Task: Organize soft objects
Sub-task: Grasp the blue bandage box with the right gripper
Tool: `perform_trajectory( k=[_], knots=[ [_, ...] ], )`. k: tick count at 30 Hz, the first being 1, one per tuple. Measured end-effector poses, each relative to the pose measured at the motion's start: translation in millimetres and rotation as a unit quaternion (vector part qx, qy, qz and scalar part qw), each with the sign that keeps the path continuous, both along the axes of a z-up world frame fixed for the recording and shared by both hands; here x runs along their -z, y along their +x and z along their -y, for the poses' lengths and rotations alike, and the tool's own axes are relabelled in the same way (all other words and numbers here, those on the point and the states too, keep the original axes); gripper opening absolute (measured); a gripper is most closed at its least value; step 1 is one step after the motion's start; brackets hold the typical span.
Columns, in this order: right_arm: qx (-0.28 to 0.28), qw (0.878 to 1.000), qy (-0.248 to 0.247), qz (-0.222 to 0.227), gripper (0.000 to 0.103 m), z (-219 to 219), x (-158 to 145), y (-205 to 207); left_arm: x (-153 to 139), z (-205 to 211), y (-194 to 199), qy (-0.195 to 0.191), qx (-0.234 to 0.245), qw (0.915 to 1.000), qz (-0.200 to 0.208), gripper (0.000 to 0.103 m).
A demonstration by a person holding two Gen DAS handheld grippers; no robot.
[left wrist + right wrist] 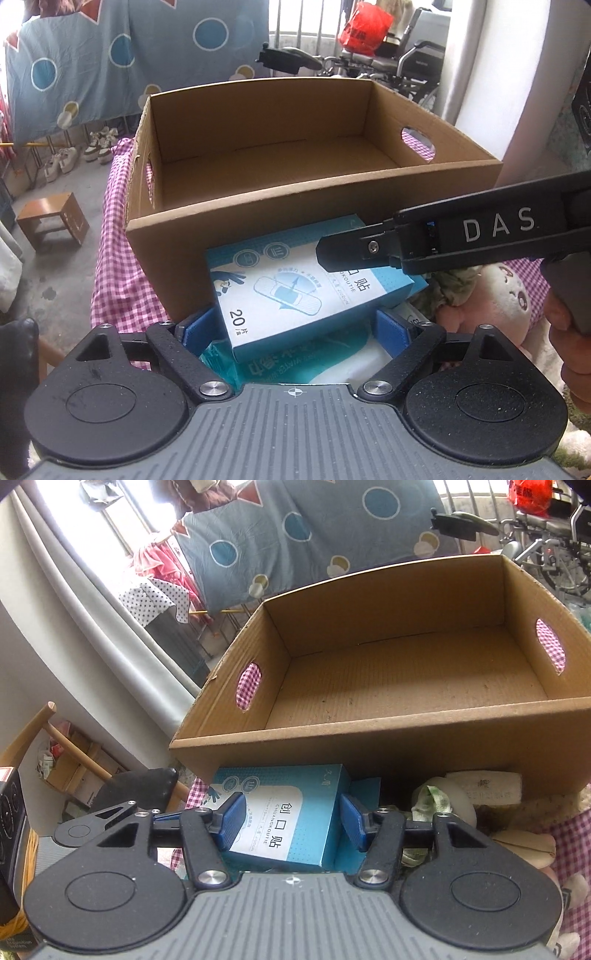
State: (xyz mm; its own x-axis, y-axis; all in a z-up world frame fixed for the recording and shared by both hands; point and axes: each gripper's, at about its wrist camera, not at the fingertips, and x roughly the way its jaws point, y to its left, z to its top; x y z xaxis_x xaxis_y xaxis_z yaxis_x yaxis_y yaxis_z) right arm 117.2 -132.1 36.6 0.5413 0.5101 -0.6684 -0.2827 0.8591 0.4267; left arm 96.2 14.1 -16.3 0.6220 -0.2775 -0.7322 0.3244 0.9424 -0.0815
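A blue and white plaster box (295,288) lies in front of an open cardboard box (295,192) on a pink checked cloth. It also shows in the right wrist view (284,819). My left gripper (295,328) is open, its blue pads either side of the plaster box, above a teal wet-wipe pack (266,365). My right gripper (291,819) is open with its pads astride the plaster box, not pressing it. It reaches in from the right in the left wrist view (354,251). The cardboard box (388,679) is empty. A pink plush toy (491,299) lies to the right.
Soft toys and a green checked cloth (432,805) lie right of the plaster box, against the carton. A white pack (484,786) sits by the carton wall. A wooden stool (51,218) and shoes stand on the floor left. A wheelchair (402,59) is behind.
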Motion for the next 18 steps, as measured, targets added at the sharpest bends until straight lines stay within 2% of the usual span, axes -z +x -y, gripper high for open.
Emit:
perform_trajectory(
  k=[10,18],
  knots=[
    [-0.003,1.0,-0.002,0.028,0.059,-2.6,-11.2,-9.9,-9.2,6.8,-9.8,0.009,-0.011,0.9997,0.017,0.09],
    [-0.004,0.998,0.008,0.062,0.059,2.8,-27.1,-28.2,-29.8,10.6,-27.2,0.012,-0.02,0.9981,0.057,0.09]
  ],
)
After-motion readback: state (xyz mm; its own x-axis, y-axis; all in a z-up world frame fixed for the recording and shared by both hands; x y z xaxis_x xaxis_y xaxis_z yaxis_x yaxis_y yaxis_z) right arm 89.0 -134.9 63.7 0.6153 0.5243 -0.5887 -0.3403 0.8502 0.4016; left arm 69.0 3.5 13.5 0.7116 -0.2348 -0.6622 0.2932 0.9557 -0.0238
